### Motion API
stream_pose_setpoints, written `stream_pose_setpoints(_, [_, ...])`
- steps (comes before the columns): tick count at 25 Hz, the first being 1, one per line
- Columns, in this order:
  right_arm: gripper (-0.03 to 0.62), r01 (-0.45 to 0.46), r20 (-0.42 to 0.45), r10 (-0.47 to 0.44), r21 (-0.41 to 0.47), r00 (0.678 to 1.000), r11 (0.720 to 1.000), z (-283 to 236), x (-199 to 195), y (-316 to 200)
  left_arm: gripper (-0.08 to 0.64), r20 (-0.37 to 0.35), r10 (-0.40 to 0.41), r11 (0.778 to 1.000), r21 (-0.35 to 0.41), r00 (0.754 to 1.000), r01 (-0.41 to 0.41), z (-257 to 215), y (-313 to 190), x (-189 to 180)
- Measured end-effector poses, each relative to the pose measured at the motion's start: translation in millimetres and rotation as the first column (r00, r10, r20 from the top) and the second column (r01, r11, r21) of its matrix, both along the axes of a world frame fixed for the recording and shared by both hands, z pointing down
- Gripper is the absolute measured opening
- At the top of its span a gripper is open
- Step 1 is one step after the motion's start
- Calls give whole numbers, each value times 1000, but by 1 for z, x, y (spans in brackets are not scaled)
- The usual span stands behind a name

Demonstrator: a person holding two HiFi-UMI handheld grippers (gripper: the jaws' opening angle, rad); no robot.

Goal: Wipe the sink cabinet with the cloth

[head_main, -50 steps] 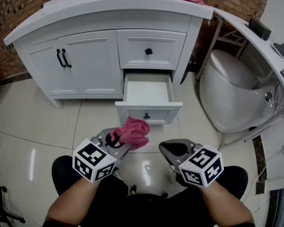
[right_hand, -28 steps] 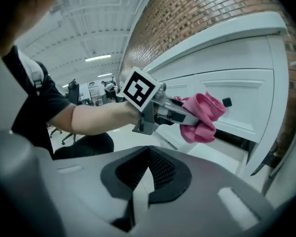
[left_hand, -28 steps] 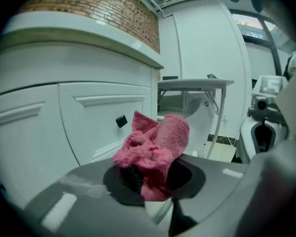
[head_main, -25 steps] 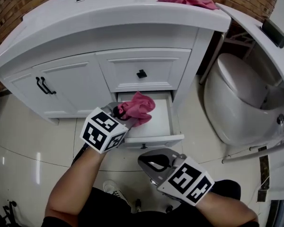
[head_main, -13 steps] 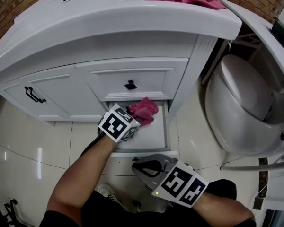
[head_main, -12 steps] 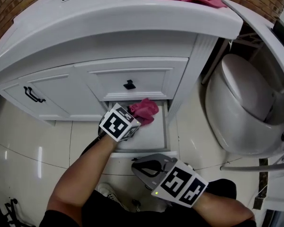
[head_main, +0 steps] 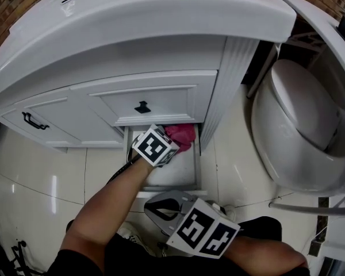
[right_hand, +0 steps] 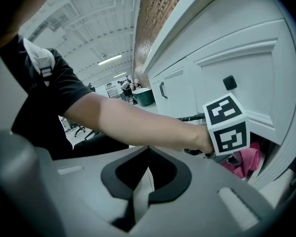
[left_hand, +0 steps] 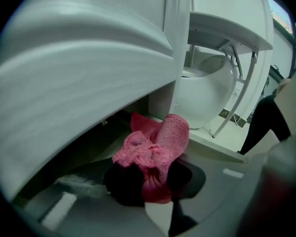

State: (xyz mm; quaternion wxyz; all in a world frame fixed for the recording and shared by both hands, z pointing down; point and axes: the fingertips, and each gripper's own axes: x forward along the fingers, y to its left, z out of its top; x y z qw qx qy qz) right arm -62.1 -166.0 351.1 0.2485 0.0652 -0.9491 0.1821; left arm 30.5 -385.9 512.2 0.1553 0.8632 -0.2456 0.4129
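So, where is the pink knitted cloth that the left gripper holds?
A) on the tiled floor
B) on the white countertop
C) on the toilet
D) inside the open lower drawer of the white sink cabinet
D: the left gripper, shut on the pink knitted cloth, reaches into the open lower drawer under the closed upper drawer.
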Motion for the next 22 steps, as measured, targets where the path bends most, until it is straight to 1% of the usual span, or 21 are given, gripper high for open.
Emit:
stream_pose_setpoints(5, [6, -4, -6, 4, -15, 1000, 1000, 5, 2, -5, 91, 7, -15, 1000, 0, 1000, 15, 2, -7, 0])
stream_pose_setpoints(12, [6, -18, -14, 18, -27, 1000, 999, 10, 6, -10, 91, -3, -74, 997, -9, 997, 74, -1, -9, -20])
stream_pose_setpoints(17, [6, -11, -21, 10, -56, 1000, 998, 18, 6, -7, 91, 31, -114, 993, -4, 993, 115, 1, -9, -51])
stream_pose_setpoints(22, [6, -4, -29, 2, -65, 1000, 998, 22, 4, -7, 87, 74, -152, 988, 26, 986, 150, -9, -7, -87])
